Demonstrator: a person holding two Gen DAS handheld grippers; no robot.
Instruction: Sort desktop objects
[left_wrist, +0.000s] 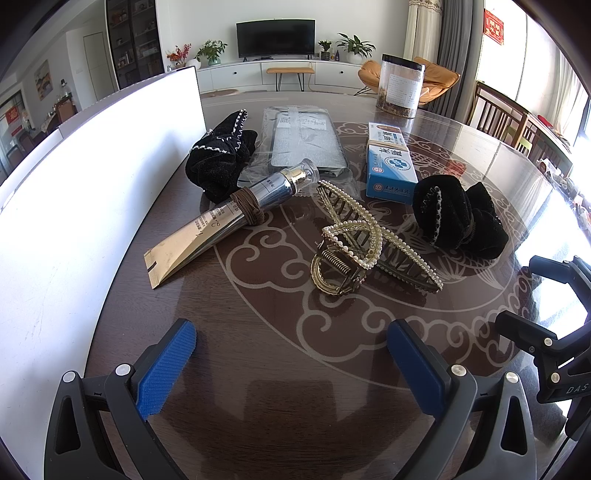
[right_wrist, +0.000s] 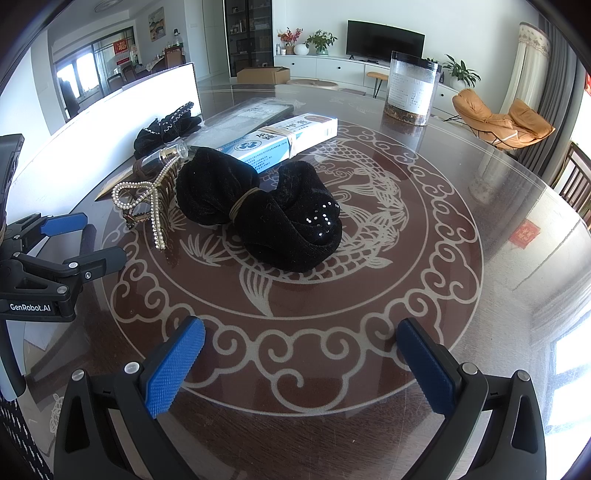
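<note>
Two grippers, left (left_wrist: 291, 369) and right (right_wrist: 301, 369), spread, empty. Hair claw (left_wrist: 354, 247) just ahead of left; probably grip spring end squarely.

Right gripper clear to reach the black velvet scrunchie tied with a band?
Probably yes. The right gripper is open, the black velvet scrunchie lies straight ahead, and only bare glass tabletop lies between them.
</note>
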